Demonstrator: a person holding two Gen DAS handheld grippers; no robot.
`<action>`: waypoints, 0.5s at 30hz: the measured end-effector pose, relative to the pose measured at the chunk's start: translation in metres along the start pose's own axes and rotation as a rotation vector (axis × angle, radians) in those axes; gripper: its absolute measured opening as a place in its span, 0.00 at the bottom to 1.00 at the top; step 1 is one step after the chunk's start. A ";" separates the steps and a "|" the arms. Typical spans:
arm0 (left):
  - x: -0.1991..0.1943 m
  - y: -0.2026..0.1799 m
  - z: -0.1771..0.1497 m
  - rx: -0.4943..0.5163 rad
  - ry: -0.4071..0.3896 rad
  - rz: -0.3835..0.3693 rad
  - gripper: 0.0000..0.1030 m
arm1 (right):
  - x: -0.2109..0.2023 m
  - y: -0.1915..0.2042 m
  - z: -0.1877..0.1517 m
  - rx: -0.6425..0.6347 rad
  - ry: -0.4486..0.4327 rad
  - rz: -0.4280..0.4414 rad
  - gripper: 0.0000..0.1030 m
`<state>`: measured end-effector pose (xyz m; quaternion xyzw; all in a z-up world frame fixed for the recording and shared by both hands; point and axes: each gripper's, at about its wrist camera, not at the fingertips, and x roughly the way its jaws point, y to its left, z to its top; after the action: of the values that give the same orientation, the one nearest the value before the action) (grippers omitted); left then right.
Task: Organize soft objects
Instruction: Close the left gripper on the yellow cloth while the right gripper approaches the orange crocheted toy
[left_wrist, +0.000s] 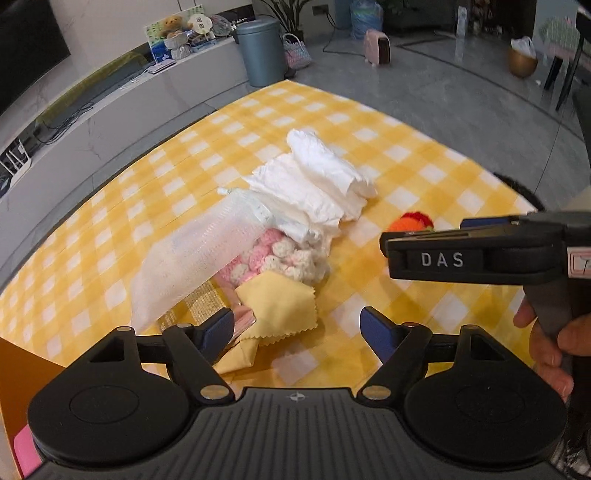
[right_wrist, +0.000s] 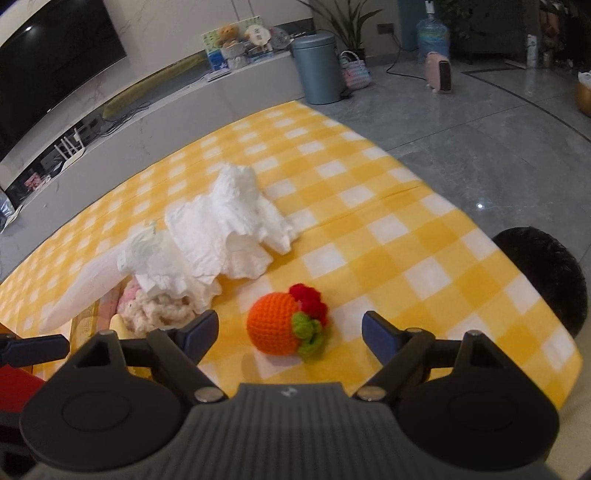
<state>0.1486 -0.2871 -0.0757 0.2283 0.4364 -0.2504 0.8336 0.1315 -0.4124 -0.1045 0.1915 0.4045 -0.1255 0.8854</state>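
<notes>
- The counter (right_wrist: 406, 236), under a yellow-and-white checked cloth, carries everything.
- A crumpled white diaper pile (right_wrist: 229, 229) lies mid-counter, touching a clear mesh pouch (left_wrist: 192, 254) and pink-and-cream crocheted yarn (left_wrist: 280, 258); what lies beneath them is hidden.
- The pale yellow zigzag-edged cloth (left_wrist: 284, 310) sits near, just beside the released left tongs (left_wrist: 297, 326).
- The orange crocheted ball with red and green trim (right_wrist: 284, 325) sits between the right tongs (right_wrist: 290, 328), spread wide; likely next: clench and lift.
</notes>
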 end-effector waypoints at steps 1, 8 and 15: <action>0.003 -0.001 0.000 0.003 0.010 0.000 0.89 | 0.002 0.000 0.000 -0.001 0.000 0.000 0.81; 0.019 -0.011 -0.006 -0.007 0.028 0.105 0.64 | 0.003 -0.005 -0.001 0.036 0.012 -0.020 0.80; 0.024 -0.012 -0.012 0.019 0.058 0.131 0.02 | 0.005 -0.002 -0.002 0.021 0.019 -0.017 0.78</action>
<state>0.1461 -0.2946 -0.1042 0.2715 0.4422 -0.1927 0.8328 0.1323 -0.4138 -0.1099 0.1986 0.4133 -0.1354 0.8783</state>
